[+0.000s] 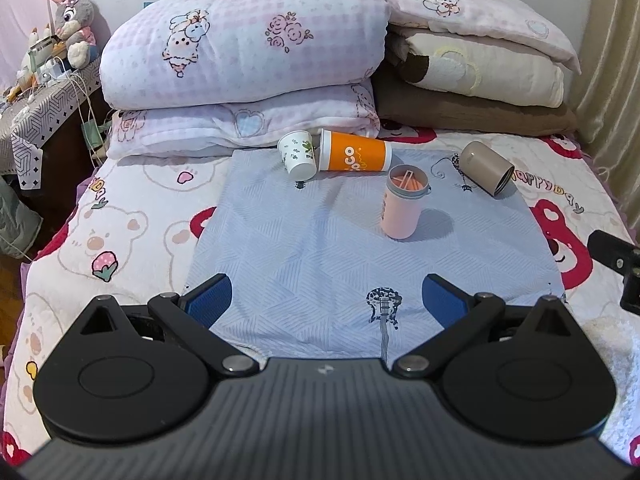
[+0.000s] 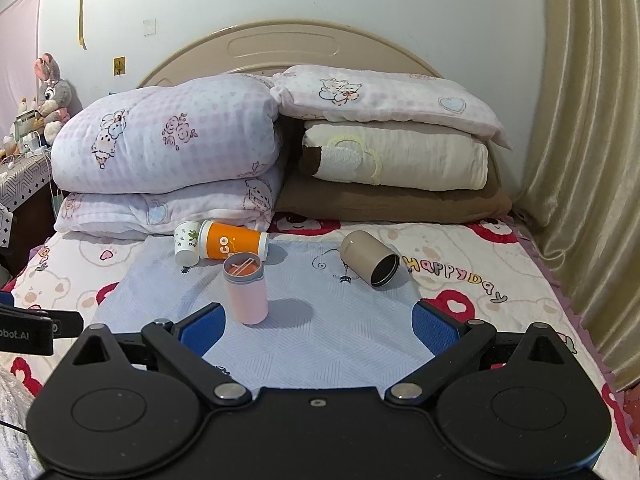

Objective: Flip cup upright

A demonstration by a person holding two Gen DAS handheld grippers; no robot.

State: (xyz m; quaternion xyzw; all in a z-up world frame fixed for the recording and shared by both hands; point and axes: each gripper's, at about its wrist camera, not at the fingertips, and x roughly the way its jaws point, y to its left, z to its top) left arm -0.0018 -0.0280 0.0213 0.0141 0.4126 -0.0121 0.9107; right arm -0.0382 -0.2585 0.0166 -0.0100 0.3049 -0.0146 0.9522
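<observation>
Several cups sit on a light blue cloth (image 1: 320, 248) on the bed. A pink cup (image 1: 402, 206) (image 2: 246, 290) stands upright. An orange cup (image 1: 354, 156) (image 2: 234, 245) lies on its side. A small white printed cup (image 1: 298, 154) (image 2: 187, 242) lies tilted beside it. A beige cup (image 1: 486, 168) (image 2: 370, 258) lies on its side, mouth toward me, at the right. My left gripper (image 1: 326, 302) is open and empty, well short of the cups. My right gripper (image 2: 318, 328) is open and empty, with the pink cup just beyond its left finger.
Folded quilts (image 1: 240, 52) and pillows (image 1: 480, 64) are stacked against the headboard behind the cups. A bedside table (image 1: 40, 112) with a plush rabbit stands at the left. A curtain (image 2: 580, 160) hangs at the right. The other gripper's edge (image 1: 616, 264) shows at the right.
</observation>
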